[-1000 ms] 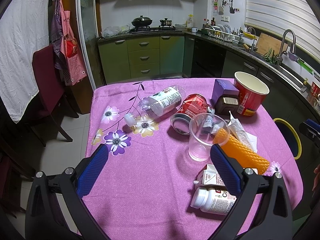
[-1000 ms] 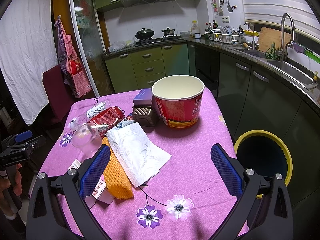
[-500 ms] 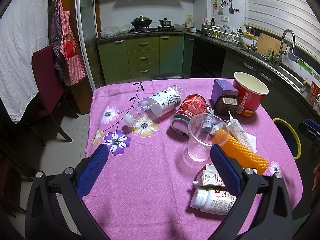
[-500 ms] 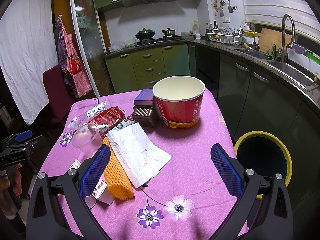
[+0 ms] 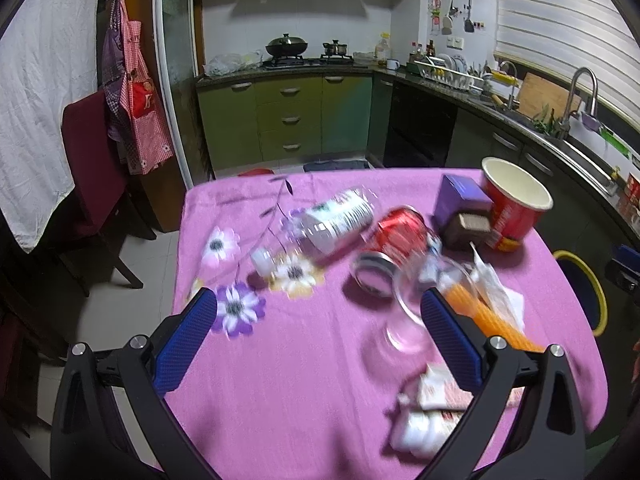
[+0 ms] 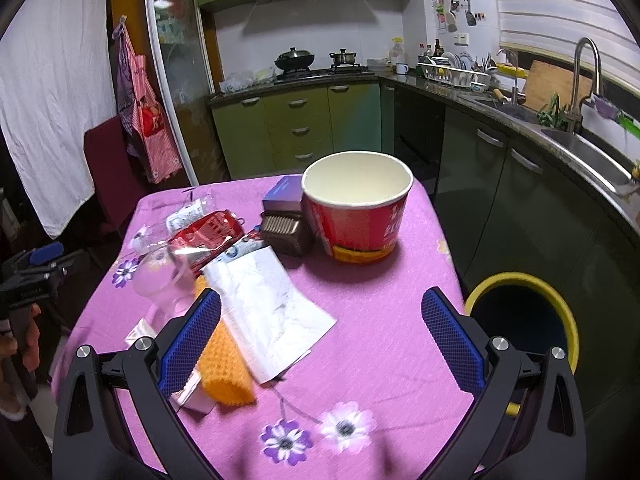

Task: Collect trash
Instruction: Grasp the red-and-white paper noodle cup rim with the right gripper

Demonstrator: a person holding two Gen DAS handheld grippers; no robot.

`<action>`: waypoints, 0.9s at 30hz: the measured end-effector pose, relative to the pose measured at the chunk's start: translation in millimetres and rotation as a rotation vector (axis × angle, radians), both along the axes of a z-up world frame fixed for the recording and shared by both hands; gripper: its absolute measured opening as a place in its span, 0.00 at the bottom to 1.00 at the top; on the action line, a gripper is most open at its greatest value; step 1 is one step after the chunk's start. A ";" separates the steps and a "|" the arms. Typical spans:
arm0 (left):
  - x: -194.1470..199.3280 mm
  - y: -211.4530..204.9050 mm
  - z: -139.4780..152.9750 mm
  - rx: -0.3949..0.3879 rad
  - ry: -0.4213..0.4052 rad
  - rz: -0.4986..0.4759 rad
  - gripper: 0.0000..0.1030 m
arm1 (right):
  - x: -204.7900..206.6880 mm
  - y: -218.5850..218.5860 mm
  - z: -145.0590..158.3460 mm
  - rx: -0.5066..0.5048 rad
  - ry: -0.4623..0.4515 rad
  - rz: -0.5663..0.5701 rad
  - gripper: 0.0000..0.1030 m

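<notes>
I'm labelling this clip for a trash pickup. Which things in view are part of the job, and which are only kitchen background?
Job:
red paper bucket
crushed red can
plastic bottle
clear cup
tissue
orange foam net
yellow-rimmed bin

Background:
wok
dish rack
faucet
apron

no lettering reads clearly; apron (image 5: pixel 140 100) shows a "k".
</notes>
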State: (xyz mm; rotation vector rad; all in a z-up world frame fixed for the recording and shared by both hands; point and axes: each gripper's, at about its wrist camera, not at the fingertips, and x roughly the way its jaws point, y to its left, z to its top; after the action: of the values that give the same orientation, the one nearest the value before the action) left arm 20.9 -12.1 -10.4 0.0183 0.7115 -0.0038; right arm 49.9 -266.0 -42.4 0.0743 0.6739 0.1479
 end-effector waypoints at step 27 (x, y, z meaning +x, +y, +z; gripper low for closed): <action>124.1 41.2 -39.7 0.033 0.032 0.062 0.94 | 284.0 -73.6 -53.1 -0.051 0.673 -0.029 0.35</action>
State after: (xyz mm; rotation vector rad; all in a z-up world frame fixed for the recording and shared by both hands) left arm 145.0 29.1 -50.0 0.0277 0.7440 0.0673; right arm 333.9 -339.6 -95.5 0.0851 1.3471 0.0750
